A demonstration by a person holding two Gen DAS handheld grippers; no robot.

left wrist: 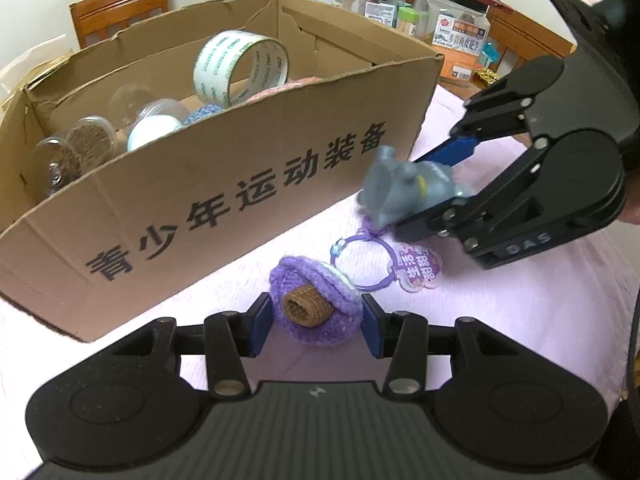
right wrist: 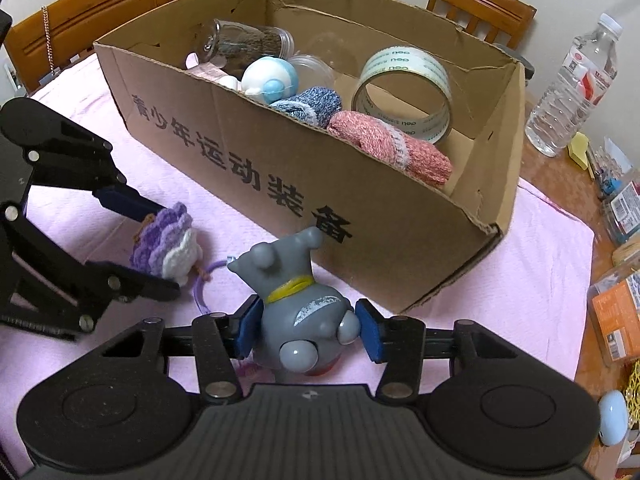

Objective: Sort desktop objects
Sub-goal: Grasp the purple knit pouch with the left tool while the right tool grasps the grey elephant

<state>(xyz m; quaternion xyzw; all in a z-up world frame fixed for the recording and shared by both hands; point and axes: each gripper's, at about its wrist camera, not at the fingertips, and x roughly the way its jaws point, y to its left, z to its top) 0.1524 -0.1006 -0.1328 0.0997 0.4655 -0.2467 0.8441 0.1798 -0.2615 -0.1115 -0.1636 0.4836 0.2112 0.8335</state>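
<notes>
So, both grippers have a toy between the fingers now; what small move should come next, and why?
Probably lift both straight up. The left gripper is shut on the purple crocheted toy and the right gripper on the grey figure, yet both toys sit low over the pink cloth, below the rim of the cardboard box.

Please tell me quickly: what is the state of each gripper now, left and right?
Left gripper: closed on the purple crocheted piece.
Right gripper: closed on the grey toy figure.
</notes>
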